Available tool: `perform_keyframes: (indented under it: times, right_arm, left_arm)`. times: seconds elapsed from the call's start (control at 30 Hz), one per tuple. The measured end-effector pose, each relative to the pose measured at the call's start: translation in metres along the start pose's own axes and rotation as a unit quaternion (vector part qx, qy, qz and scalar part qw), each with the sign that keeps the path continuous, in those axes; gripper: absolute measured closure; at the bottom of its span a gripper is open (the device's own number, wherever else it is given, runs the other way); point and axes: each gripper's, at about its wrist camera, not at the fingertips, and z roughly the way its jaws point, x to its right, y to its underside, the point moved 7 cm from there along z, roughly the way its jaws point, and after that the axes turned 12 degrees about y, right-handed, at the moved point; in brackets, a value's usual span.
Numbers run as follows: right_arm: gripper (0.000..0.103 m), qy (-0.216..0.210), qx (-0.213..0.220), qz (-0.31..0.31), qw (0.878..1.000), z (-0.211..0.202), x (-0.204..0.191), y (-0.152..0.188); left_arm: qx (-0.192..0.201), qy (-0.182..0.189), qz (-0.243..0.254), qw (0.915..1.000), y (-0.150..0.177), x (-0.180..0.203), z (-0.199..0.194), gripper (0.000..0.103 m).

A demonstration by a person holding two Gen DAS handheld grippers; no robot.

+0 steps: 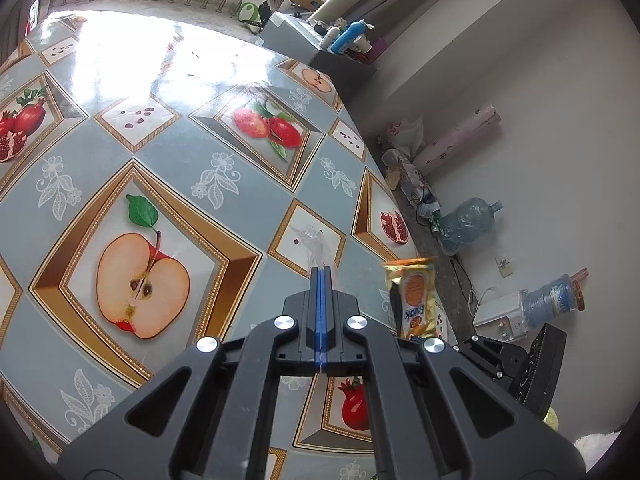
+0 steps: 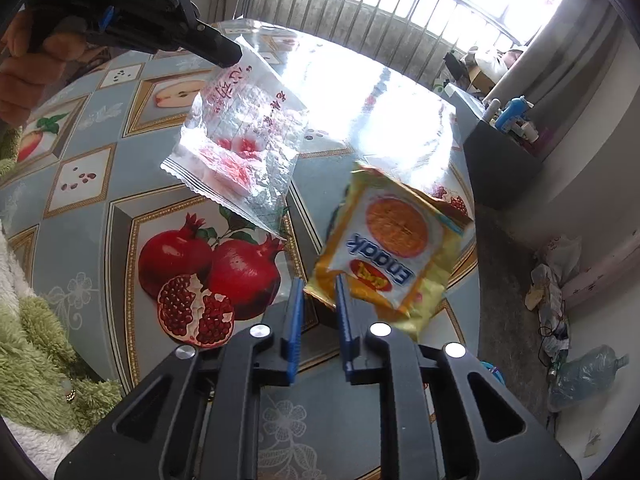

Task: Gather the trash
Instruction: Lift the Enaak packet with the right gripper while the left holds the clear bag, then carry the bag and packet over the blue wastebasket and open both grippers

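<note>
Overhead, the left gripper (image 2: 224, 58) hung above the tabletop (image 1: 168, 152), its jaws pressed together on the top edge of a clear plastic wrapper (image 2: 240, 148). The wrapper, printed with red marks and crimped along its lower edge, dangled free in the air, touching nothing beneath. Under it the fruit-patterned cloth lay bare from the near edge out to the glare at the far edge. Further right, the right gripper (image 2: 318, 300) held its blue pads (image 2: 294, 312) a narrow gap apart, and the lower corner of a yellow Enaak snack packet (image 2: 390, 248) sat between them; whether the pads actually bit on it I could not tell. The packet tilted up over the table's right edge, beyond which lay open floor (image 2: 504, 280) and a crushed water bottle (image 2: 584, 372) by the wall.
</note>
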Motion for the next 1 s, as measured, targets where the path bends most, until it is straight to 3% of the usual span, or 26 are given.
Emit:
perform_keyframes:
  times: [0.07, 0.4, 0.63, 0.7, 0.8, 0.87, 0.93, 1.0]
  right_arm:
    - [0.099, 0.002, 0.003, 0.011, 1.000, 0.000, 0.002, -0.003]
    - [0.101, -0.004, 0.042, 0.137, 0.990, -0.026, 0.035, -0.009]
    - [0.101, -0.032, 0.081, 0.292, 0.953, -0.050, 0.091, -0.003]
    - [0.101, -0.058, 0.077, 0.319, 0.943, -0.054, 0.101, 0.004]
    - [0.097, -0.065, 0.070, 0.318, 0.943, -0.058, 0.099, 0.013]
    - [0.076, -0.075, 0.057, 0.307, 0.947, -0.056, 0.087, 0.019]
    - [0.065, -0.082, 0.039, 0.285, 0.954, -0.051, 0.069, 0.024]
    - [0.062, -0.084, 0.015, 0.254, 0.963, -0.041, 0.045, 0.029]
  left_arm:
    - [0.004, 0.000, 0.006, 1.0000, -0.002, 0.004, -0.004, 0.103]
    - [0.013, 0.003, 0.030, 0.9995, -0.009, 0.025, -0.010, 0.103]
    - [0.012, 0.007, 0.068, 0.9976, -0.015, 0.053, -0.008, 0.103]
    - [0.011, 0.004, 0.078, 0.9969, -0.014, 0.059, -0.006, 0.103]
    - [0.006, -0.003, 0.087, 0.9962, -0.011, 0.064, -0.001, 0.103]
    - [0.003, -0.005, 0.088, 0.9961, -0.009, 0.065, 0.002, 0.103]
    - [0.000, -0.005, 0.086, 0.9963, -0.007, 0.066, 0.005, 0.103]
    - [-0.002, -0.005, 0.085, 0.9963, -0.005, 0.067, 0.006, 0.103]
